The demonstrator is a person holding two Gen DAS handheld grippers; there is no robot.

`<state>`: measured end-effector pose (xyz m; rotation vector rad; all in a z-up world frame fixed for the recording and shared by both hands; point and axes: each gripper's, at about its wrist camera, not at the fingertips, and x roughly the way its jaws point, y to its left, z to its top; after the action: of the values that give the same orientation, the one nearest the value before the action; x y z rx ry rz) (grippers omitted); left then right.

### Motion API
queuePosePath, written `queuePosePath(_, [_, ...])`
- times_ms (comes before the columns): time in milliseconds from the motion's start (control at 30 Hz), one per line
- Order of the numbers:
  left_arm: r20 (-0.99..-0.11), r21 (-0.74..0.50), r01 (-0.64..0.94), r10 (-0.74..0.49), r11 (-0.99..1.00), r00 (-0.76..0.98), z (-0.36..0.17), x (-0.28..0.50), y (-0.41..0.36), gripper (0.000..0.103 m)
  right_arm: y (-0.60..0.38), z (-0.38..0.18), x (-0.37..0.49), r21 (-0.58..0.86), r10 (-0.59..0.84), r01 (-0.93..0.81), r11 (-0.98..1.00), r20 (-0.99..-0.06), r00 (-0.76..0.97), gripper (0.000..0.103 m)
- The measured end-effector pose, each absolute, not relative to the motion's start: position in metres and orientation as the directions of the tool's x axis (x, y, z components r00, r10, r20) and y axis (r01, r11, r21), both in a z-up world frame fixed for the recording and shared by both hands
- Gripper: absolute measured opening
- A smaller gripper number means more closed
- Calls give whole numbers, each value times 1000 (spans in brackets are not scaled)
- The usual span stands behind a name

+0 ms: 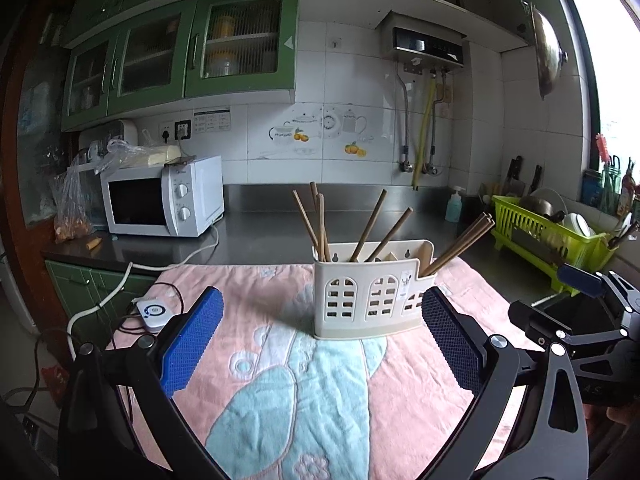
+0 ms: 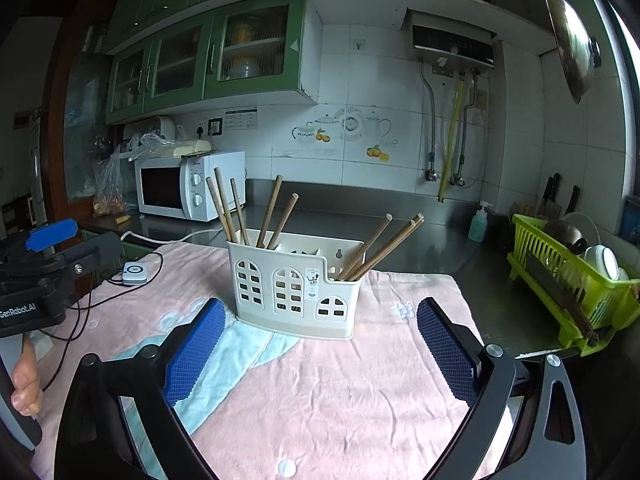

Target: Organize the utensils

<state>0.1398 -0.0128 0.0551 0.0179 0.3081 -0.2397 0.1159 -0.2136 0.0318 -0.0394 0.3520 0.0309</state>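
The steel counter (image 1: 256, 236) runs along the tiled wall, and the pink towel (image 2: 320, 392) in front of it carries the work. On the towel stands the cream holder (image 1: 366, 304), upright, with all the chopsticks (image 1: 374, 224) in view already leaning in its compartments. The left tool (image 1: 320, 340) and right tool (image 2: 316, 352) both hang short of the holder, jaws spread and empty. The main risk, I judge, is a nudge: the holder looks light, and the soft, wrinkled towel could let it tip and spill the chopsticks.
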Motion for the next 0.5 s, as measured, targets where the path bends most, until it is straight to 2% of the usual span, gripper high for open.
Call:
queuePosePath(333, [-266,-17,242,-238,970,934,43,159,-12,98,-225,15,143,38,18,-5,999,-370,929,93])
queuePosePath(500, [-286,-56,258,-263,964,921,31,167,-9,98,-231,10,151,53,16,4,999,-376,927,93])
